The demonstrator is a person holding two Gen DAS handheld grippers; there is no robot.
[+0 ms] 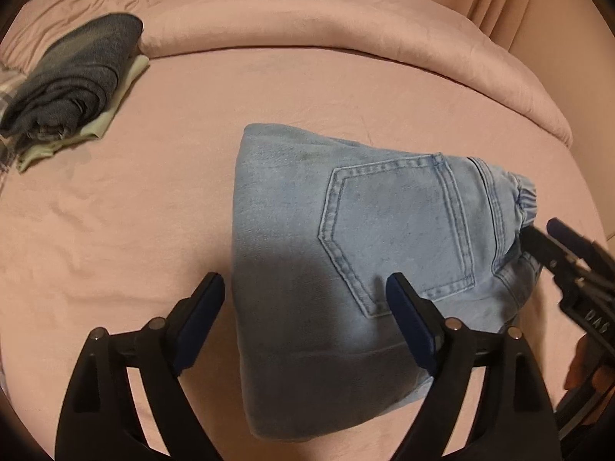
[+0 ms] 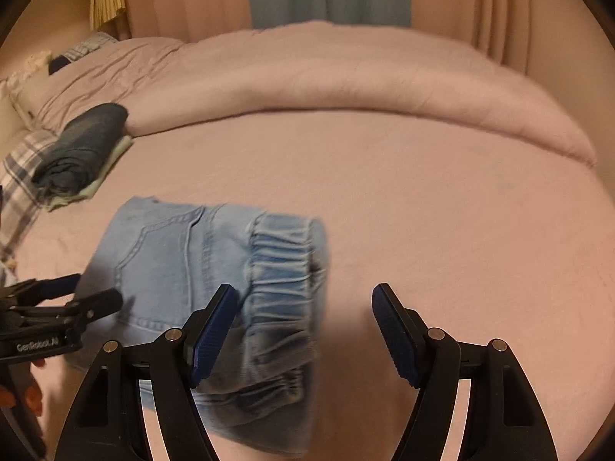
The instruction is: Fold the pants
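Light blue jeans lie folded into a compact bundle on the pink bed sheet, back pocket up and elastic waistband to the right. My left gripper is open and empty, hovering over the bundle's near left part. My right gripper is open and empty, just above the waistband end of the jeans. The right gripper also shows at the right edge of the left wrist view, and the left gripper at the left edge of the right wrist view.
A stack of folded clothes, dark blue denim on a pale green piece, sits at the far left of the bed. A rolled pink duvet runs along the back. Plaid fabric lies at the left edge; curtains hang behind.
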